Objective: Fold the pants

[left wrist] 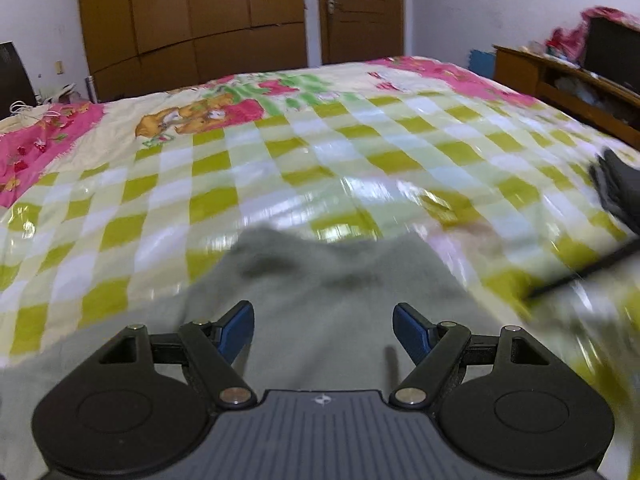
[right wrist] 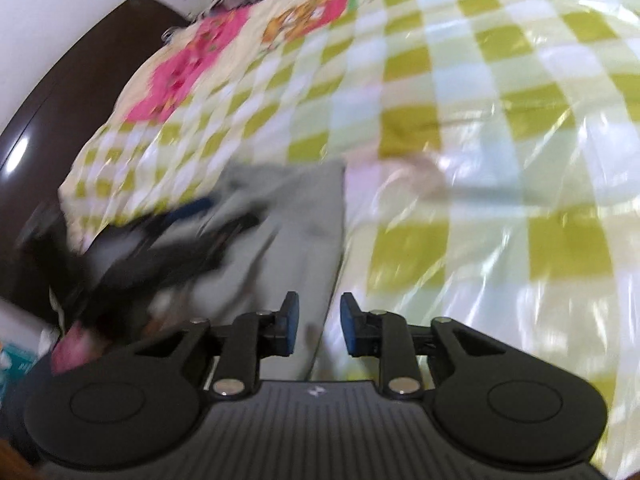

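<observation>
The gray pants [left wrist: 320, 280] lie near on the checked bed cover [left wrist: 280, 152], look soft, light and floppy, best pinched at an edge, while the left gripper [left wrist: 323, 330] is wide open and the right gripper [right wrist: 319, 322] partly open, both holding nothing.

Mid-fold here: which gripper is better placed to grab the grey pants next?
Left, probably. The left gripper is wide open directly over the grey pants; the right gripper sits at their edge, half over the checkered bedspread.

Pants [left wrist: 320, 280] on the bed [left wrist: 280, 168], wardrobe [left wrist: 192, 20] behind.
</observation>
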`<state>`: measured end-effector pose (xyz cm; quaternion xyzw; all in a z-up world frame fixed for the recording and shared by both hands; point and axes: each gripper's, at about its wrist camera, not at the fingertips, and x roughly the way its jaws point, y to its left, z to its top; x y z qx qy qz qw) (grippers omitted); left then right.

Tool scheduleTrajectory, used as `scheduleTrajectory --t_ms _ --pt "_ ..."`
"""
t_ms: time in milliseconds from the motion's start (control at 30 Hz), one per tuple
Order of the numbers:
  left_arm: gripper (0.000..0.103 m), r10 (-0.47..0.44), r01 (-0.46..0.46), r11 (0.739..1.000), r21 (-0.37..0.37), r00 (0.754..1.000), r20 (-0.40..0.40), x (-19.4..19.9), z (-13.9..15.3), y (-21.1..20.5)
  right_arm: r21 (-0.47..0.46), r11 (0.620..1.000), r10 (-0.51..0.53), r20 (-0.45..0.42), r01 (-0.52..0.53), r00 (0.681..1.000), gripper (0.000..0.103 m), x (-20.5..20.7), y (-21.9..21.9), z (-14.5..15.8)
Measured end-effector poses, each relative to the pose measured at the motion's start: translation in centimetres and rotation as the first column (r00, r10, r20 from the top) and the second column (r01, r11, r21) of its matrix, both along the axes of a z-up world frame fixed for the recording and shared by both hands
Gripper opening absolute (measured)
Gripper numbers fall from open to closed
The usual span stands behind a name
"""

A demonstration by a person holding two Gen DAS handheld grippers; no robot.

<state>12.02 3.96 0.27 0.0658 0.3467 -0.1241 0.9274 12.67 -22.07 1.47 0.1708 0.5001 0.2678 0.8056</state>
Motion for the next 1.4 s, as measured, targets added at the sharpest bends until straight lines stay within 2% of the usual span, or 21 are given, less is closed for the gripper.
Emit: scheduleTrajectory --t_ms 100,200,333,433,567,800,1000,1033,1067,1100,1167,1267,1400 --pt "0.088 -0.039 0.040 0.998 0.047 0.999 -0.021 -2.4 -0.9 0.3 0.016 1.000 -0.018 -0.008 0.018 1.000 0.031 2.3 1.6 -1.4" --pt "0.088 -0.045 0.047 0.995 0.092 0.999 -0.024 -3.9 -1.5 0.8 0.047 0.999 0.024 -0.057 -0.021 0.998 0.032 3.7 3.5 -3.3" --pt "0.088 -0.015 0.017 0.998 0.065 0.999 -0.029 -4.1 -1.4 2.2 0.059 0.998 0.031 -0.088 -0.025 0.996 0.034 4.0 4.2 -4.3" --pt "0.088 0.000 0.001 0.999 0.041 1.000 -0.020 -4.0 -1.2 3.0 0.096 0.995 0.018 -0.118 -0.006 0.993 0.033 3.5 2.6 -4.0" --pt "0.088 -0.010 0.011 0.999 0.038 1.000 -0.014 -3.6 -1.4 3.2 0.091 0.996 0.012 -0.134 0.000 0.991 0.033 2.5 1.1 -3.9" --pt "0.088 -0.011 0.012 1.000 0.022 1.000 -0.021 -3.2 -1.5 3.5 0.236 0.972 0.048 -0.239 0.010 0.970 0.035 3.8 1.4 -5.8" --pt "0.088 0.003 -0.003 0.999 0.037 1.000 -0.014 -3.2 -1.2 4.5 0.301 0.953 0.051 -0.251 0.028 0.967 0.035 4.1 2.3 -6.5" --pt "0.088 0.015 -0.014 0.999 0.042 1.000 -0.017 -3.0 -1.2 4.6 0.306 0.951 0.036 -0.247 0.042 0.968 0.028 4.1 2.8 -6.7" --pt "0.088 0.026 -0.025 0.999 0.041 0.999 -0.024 -2.8 -1.3 4.7 0.296 0.954 0.025 -0.233 0.046 0.972 0.009 4.0 3.2 -6.7" --pt "0.088 0.034 -0.032 0.999 0.039 0.999 -0.033 -2.6 -1.4 4.6 0.277 0.960 0.015 -0.219 0.047 0.976 0.005 4.0 3.5 -6.5" --pt "0.088 0.036 -0.034 0.999 0.034 0.998 -0.056 -2.4 -1.8 4.1 0.279 0.958 -0.011 -0.206 0.070 0.978 0.004 3.7 3.2 -6.0" --pt "0.089 -0.035 0.037 0.999 0.023 0.997 -0.065 -2.9 -1.9 2.0 0.313 0.942 -0.060 -0.191 0.119 0.980 0.003 3.1 0.8 -5.0" --pt "0.089 -0.104 0.105 0.994 0.033 0.994 -0.030 -3.1 -1.6 -1.3 0.295 0.932 -0.160 -0.190 0.212 0.969 0.003 1.8 -3.5 -3.8"
